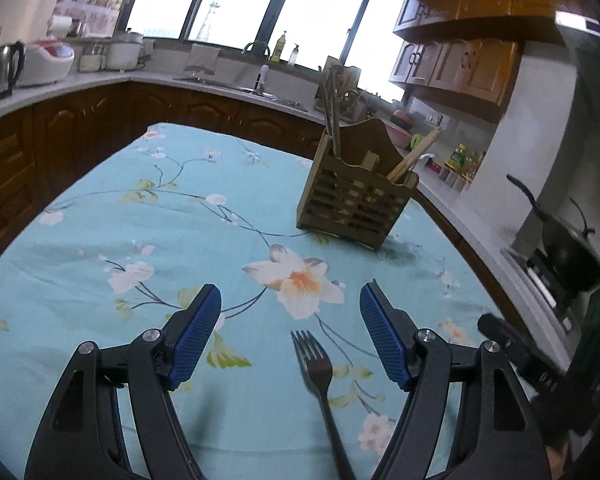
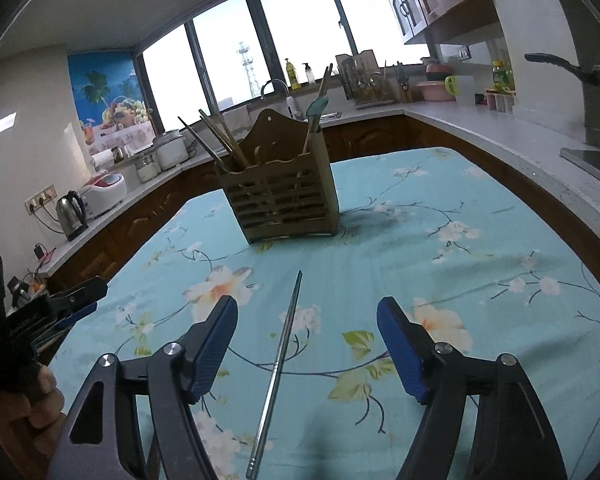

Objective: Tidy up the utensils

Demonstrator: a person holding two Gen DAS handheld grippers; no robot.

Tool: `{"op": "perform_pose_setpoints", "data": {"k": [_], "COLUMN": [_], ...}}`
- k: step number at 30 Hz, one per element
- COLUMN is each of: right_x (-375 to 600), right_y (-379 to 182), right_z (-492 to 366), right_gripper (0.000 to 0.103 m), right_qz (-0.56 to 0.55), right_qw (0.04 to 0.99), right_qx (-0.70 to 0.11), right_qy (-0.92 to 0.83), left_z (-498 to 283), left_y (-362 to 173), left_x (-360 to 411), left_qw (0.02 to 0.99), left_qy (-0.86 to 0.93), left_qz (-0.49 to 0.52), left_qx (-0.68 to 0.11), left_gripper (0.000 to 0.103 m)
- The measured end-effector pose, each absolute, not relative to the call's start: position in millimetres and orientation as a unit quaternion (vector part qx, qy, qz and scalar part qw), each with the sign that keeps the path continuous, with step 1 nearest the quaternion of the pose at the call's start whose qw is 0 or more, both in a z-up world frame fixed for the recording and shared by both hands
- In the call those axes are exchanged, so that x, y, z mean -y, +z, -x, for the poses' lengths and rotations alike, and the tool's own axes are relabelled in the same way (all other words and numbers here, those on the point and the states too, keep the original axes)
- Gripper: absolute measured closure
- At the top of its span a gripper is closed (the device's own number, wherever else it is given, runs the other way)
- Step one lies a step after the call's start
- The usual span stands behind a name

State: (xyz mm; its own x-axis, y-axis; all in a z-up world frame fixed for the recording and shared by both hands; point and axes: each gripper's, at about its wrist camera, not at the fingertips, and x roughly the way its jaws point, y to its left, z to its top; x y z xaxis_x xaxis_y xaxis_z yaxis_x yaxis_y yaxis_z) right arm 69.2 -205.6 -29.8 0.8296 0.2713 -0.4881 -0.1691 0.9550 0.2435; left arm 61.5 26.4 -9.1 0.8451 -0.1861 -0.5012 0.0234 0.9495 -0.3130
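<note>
Fork (image 1: pixel 314 364) between left fingers (image 1: pixel 198 336) | chopstick (image 2: pixel 278 364) between right fingers (image 2: pixel 214 344)

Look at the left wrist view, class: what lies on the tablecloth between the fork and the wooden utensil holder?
Nothing. In the left wrist view, only bare flowered tablecloth stretches from the fork tines to the wooden utensil holder.

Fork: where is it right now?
In the left wrist view the fork lies flat on the tablecloth between the open left gripper fingers, nearer the right one.
</note>
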Motion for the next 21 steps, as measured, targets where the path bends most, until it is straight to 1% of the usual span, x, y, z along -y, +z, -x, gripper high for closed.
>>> {"op": "perform_pose_setpoints", "data": {"k": [2,5,6,7,8,9,12,13,16,21], "right_x": [206.4,206.8,207.1,207.1,207.0,206.9,205.7,204.9,201.4,202.0], "right_y": [-27.7,-15.6,-10.2,-0.7,5.0,12.2,15.0,13.4,1.8,-16.8], "right_z": [-65.9,-58.8,-56.0,-49.1,-42.9,-32.0,-7.1,-3.5,2.6,2.4], "right_gripper": [0.029,0.029,0.024,0.020,0.007,0.000,0.000,0.000,0.000,0.000], "right_qz": [-0.094,-0.086,-0.082,-0.075,-0.071,-0.063,-0.044,-0.039,-0.031,-0.030], "right_qw": [0.954,0.960,0.963,0.969,0.973,0.979,0.990,0.991,0.992,0.990], "right_qx": [-0.262,-0.242,-0.231,-0.209,-0.189,-0.155,-0.084,-0.077,-0.076,-0.100], "right_qy": [0.114,0.112,0.111,0.111,0.113,0.113,0.104,0.102,0.098,0.092], "left_z": [-56.4,-43.9,-37.9,-32.6,-27.0,-18.6,-5.1,-3.7,-2.5,-0.6], "left_y": [-6.3,6.7,12.0,16.0,19.2,21.2,16.9,14.8,5.1,-8.9], "left_x": [-24.9,-20.5,-18.9,-17.7,-16.4,-13.9,-8.5,-7.4,-6.0,-4.9], "left_qw": [0.952,0.963,0.968,0.972,0.976,0.982,0.988,0.988,0.987,0.987], "left_qy": [-0.057,-0.054,-0.052,-0.048,-0.041,-0.028,-0.011,-0.011,-0.003,0.008], "left_qz": [0.143,0.120,0.112,0.105,0.098,0.087,0.067,0.064,0.057,0.046], "left_qx": [-0.266,-0.236,-0.220,-0.204,-0.189,-0.167,-0.140,-0.141,-0.148,-0.155], "left_gripper": [0.030,0.028,0.023,0.013,0.007,0.000,0.000,0.000,0.000,0.000]}}
